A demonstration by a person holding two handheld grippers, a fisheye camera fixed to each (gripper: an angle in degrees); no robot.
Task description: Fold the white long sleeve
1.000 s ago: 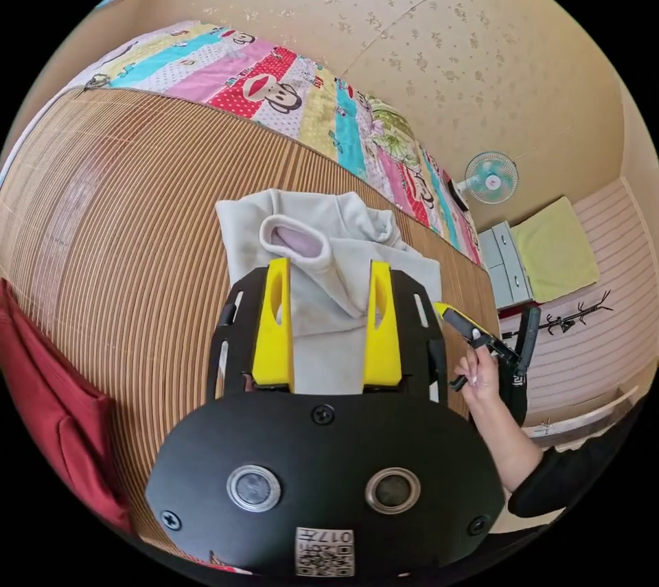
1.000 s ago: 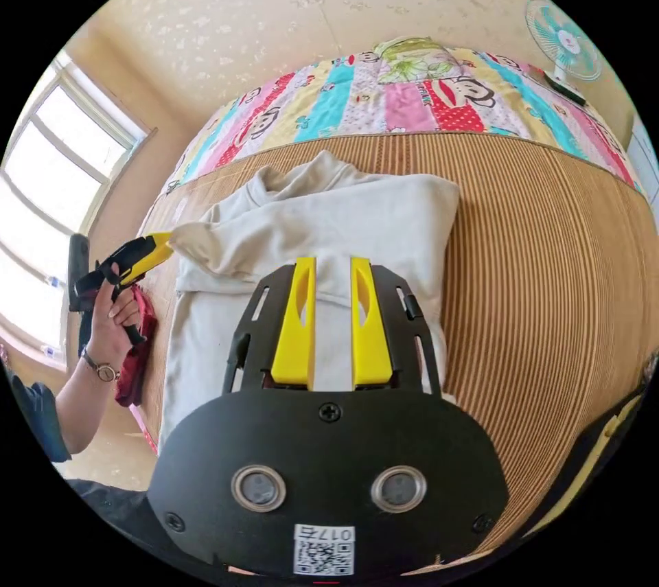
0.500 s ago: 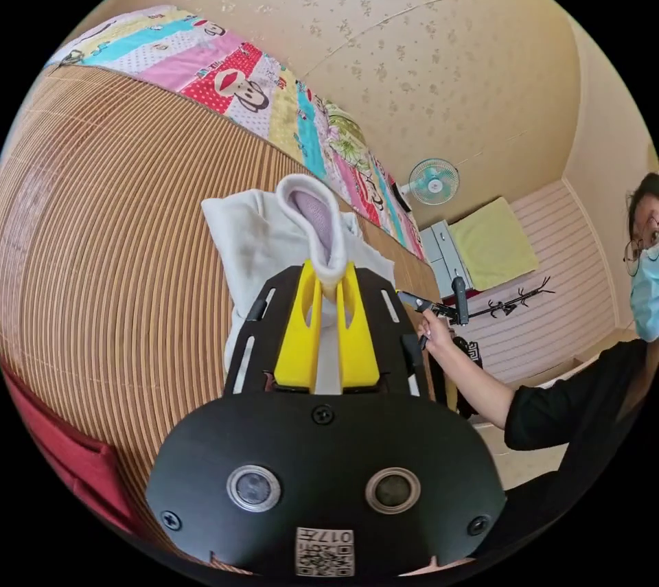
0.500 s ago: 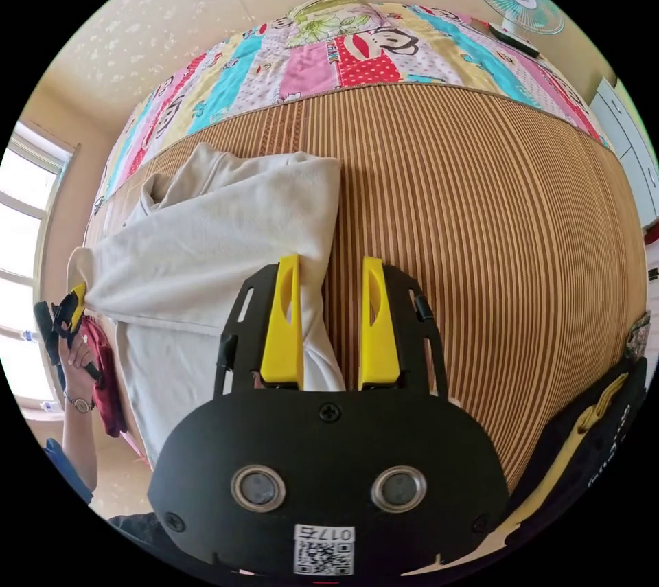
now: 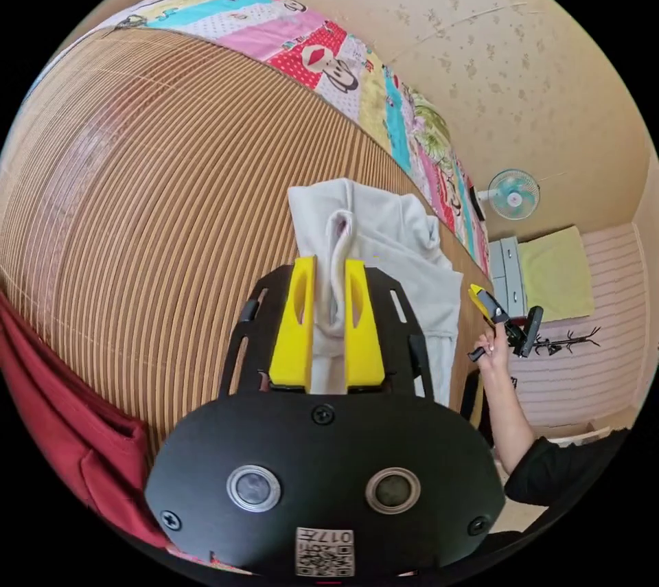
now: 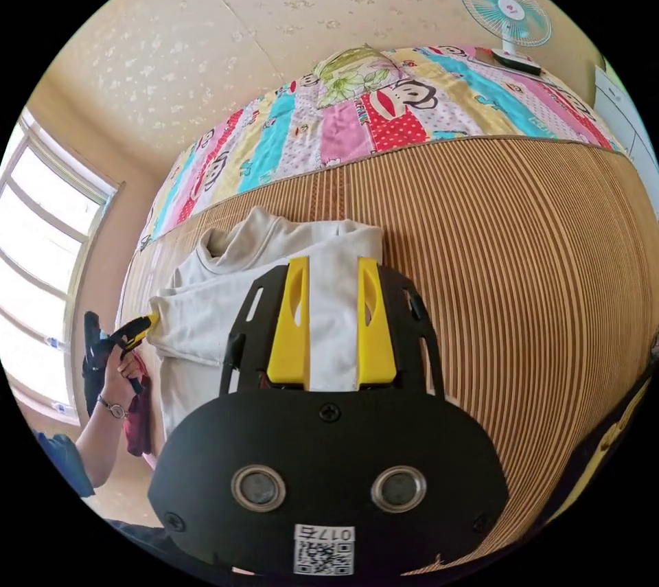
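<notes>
The white long sleeve [image 6: 220, 285] lies on the bamboo mat [image 6: 522, 257], collar [image 6: 223, 245] towards the quilt. In the left gripper view my left gripper [image 5: 329, 264] is shut on the sleeve's cuff [image 5: 336, 250], which stands folded flat between the yellow jaws. The rest of the white long sleeve [image 5: 405, 250] spreads beyond. The right gripper view shows the left gripper [image 6: 141, 331] at the garment's left edge, the sleeve stretched to it. My right gripper [image 6: 331, 264] hovers over the shirt's body, jaws apart. A hand holds the right gripper [image 5: 489, 304] off the garment's far side.
A striped cartoon quilt [image 6: 384, 113] borders the mat along the wall. A red cloth [image 5: 62, 408] lies at the mat's near edge. A fan [image 6: 504, 3], a window [image 6: 41, 257] and a cabinet [image 5: 508, 271] stand around the bed.
My left gripper closed on the cuff, which lay between open jaws a second ago, and drew the sleeve out sideways. The right gripper shifted over the shirt's body.
</notes>
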